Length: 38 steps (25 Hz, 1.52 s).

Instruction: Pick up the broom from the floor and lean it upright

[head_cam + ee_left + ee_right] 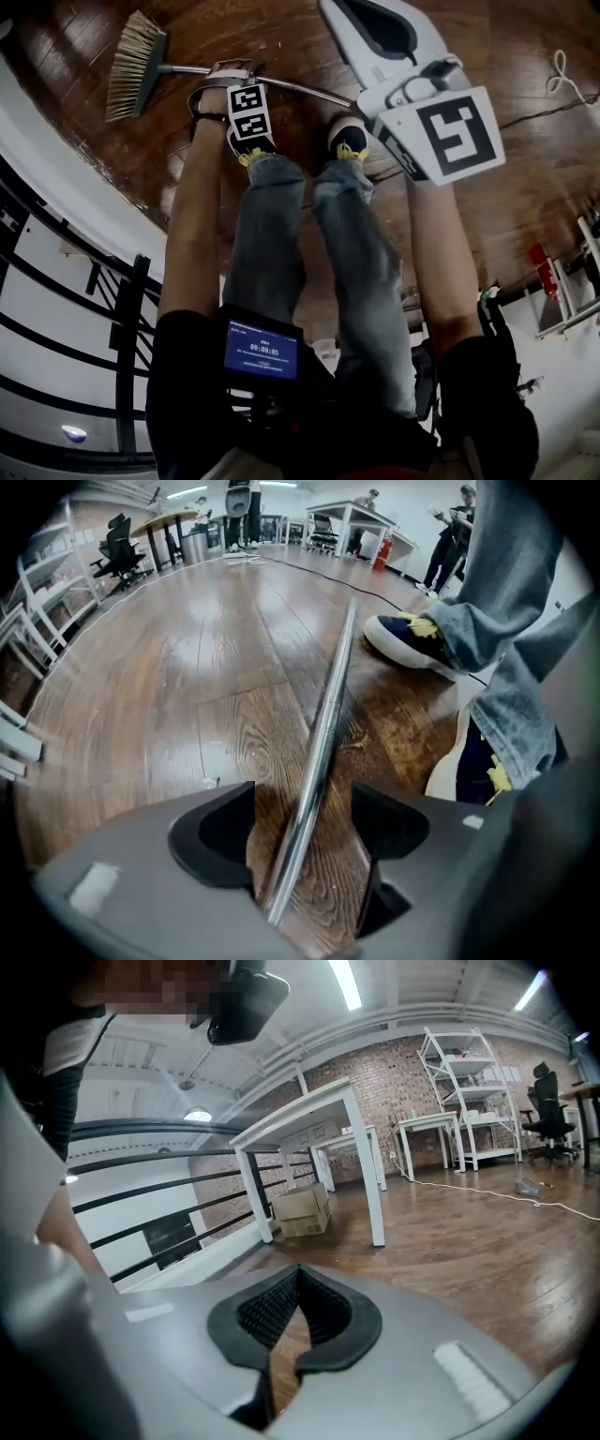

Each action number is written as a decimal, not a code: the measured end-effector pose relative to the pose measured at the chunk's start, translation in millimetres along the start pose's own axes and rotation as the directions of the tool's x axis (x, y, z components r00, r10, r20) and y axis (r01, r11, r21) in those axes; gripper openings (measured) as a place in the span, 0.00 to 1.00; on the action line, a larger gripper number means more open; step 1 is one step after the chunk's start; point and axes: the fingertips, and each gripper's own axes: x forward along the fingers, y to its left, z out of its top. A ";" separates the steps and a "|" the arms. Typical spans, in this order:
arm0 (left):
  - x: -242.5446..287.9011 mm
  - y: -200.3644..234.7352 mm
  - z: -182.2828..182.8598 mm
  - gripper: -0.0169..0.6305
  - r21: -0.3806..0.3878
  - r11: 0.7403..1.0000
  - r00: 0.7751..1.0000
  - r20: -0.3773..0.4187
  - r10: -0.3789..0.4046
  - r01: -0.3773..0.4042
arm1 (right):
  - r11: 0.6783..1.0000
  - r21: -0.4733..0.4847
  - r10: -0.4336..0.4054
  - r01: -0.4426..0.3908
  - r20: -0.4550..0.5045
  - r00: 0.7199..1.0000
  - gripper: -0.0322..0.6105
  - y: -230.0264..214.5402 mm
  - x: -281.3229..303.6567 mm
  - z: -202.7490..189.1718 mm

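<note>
The broom lies flat on the wooden floor, its straw bristles (136, 66) at the upper left and its metal handle (309, 92) running to the right. My left gripper (225, 73) points down over the handle, just right of the bristle head. In the left gripper view the handle (323, 733) runs between the open jaws (305, 836), with a gap to each dark pad (216, 832). My right gripper (375, 37) hangs above the floor to the right, shut and empty (295, 1321), aimed away from the broom.
The person's shoes (347, 136) stand right beside the handle, one close to it (412, 639). A black railing (56, 281) and white ledge run along the left. A white table (309, 1129), a cardboard box (300, 1208) and a floor cable (560, 70) lie further off.
</note>
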 end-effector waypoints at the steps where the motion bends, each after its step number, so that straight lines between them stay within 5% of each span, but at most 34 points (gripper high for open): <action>1: 2.9 0.0 1.5 0.54 0.013 1.000 1.000 -0.001 0.006 -0.006 | 1.000 0.004 -0.002 0.002 0.010 1.000 0.06 -3.1 1.8 1.1; 9: 5.2 0.6 5.8 0.48 0.022 0.999 0.999 -0.015 0.035 -0.035 | 1.000 0.007 -0.015 0.015 0.025 1.000 0.06 -10.9 11.0 1.5; 10: 5.2 -2.8 5.8 0.27 0.053 0.998 0.999 -0.027 0.038 -0.037 | 1.000 0.007 -0.013 0.013 0.025 1.000 0.06 -9.0 12.0 2.4; 13: 6.7 -11.6 6.4 0.20 0.134 0.990 0.997 -0.058 0.053 -0.045 | 1.000 0.009 -0.001 0.001 0.024 1.000 0.06 -4.3 11.7 7.8; 18: -35.3 15.9 14.8 0.20 0.002 0.997 0.997 0.006 0.077 -0.077 | 1.000 0.007 -0.005 0.005 0.020 1.000 0.06 1.4 5.7 35.7; 22: -120.8 57.6 24.2 0.19 -0.171 0.974 0.980 0.110 0.167 -0.147 | 1.000 -0.018 -0.017 0.017 0.036 0.999 0.06 22.1 -8.5 89.9; 24: -175.7 82.6 25.8 0.18 -0.292 0.939 0.958 0.162 0.236 -0.181 | 1.000 -0.019 -0.009 0.010 0.049 0.999 0.06 35.0 -18.0 128.5; 26: -233.8 109.3 22.3 0.18 -0.433 0.877 0.925 0.204 0.319 -0.207 | 1.000 -0.027 0.008 -0.006 0.067 0.998 0.06 49.3 -26.2 171.6; 31: -354.2 153.4 -6.6 0.17 -0.756 0.629 0.782 0.277 0.559 -0.182 | 0.996 -0.079 0.051 -0.040 0.150 0.987 0.06 88.5 -39.9 259.7; 34: -401.3 159.1 -20.2 0.17 -0.864 0.493 0.682 0.301 0.666 -0.100 | 0.996 -0.083 0.048 -0.036 0.154 0.987 0.06 99.0 -45.0 284.3; 36: -426.7 157.6 -16.1 0.18 -0.885 0.461 0.631 0.322 0.706 -0.064 | 0.996 -0.087 0.044 -0.032 0.139 0.989 0.06 102.3 -48.0 293.0; 38: -451.2 160.3 -6.6 0.18 -0.884 0.463 0.600 0.340 0.725 -0.059 | 0.994 -0.107 0.049 -0.035 0.132 0.990 0.06 106.7 -48.9 306.8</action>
